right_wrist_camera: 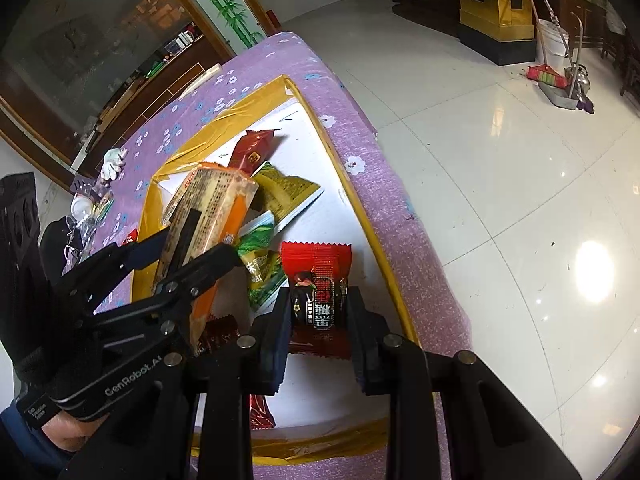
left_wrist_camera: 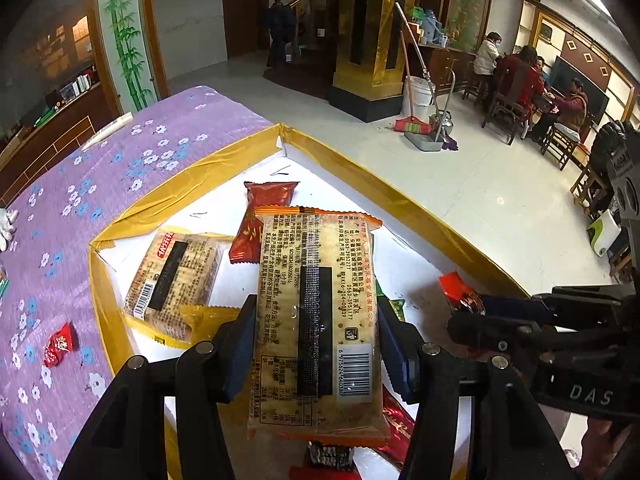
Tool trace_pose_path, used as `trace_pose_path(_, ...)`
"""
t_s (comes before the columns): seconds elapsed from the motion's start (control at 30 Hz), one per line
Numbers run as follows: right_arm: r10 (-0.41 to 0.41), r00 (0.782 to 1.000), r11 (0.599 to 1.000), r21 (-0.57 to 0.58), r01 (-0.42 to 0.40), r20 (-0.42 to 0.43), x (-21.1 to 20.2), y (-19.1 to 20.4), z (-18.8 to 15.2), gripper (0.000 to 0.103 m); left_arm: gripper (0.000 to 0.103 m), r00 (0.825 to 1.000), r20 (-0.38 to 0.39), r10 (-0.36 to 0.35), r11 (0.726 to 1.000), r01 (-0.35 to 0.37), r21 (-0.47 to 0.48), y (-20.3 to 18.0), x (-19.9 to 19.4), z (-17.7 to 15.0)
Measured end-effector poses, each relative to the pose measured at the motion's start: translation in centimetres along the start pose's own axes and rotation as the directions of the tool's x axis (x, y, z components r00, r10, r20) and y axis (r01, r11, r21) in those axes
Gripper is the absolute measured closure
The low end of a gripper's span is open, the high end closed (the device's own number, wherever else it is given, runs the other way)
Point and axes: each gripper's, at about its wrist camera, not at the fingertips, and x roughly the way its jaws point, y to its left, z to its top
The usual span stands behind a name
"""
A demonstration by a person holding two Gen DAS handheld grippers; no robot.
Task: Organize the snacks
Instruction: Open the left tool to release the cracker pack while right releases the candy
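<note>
Left wrist view: the left hand-held gripper (left_wrist_camera: 316, 344) pinches a long orange-edged cracker packet (left_wrist_camera: 316, 320) above the yellow-taped white tray (left_wrist_camera: 192, 176). The right hand-held gripper (right_wrist_camera: 320, 320) clamps a red-and-black snack pouch (right_wrist_camera: 318, 284), green packets (right_wrist_camera: 260, 268) crowding beside it on the purple-floral counter (right_wrist_camera: 360, 168).

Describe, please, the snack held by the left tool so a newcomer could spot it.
Start at the purple table, then the gold-edged tray. Above it, the left tool grips a cracker pack: long, clear, orange-ended, its barcode facing up, unlike the red packets nearby.
</note>
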Motion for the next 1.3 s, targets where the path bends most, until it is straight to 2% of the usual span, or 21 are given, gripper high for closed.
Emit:
trace_pose_path(0.93, -0.014, 1.000, 1.000, -0.015, 0.014, -0.001, 0.1, 0.3, -0.2, 0.078, 0.044, 1.000, 0.004, 0.018, 0.998, -0.018, -0.057, 0.7, 0.7, 0.7)
trace_pose_path(1.3, -0.034, 0.999, 0.998, -0.048, 0.034, 0.001, 0.4, 0.8, -0.4, 0.078, 0.044, 0.997, -0.016, 0.078, 0.996, -0.079, -0.045, 0.6, 0.6, -0.3)
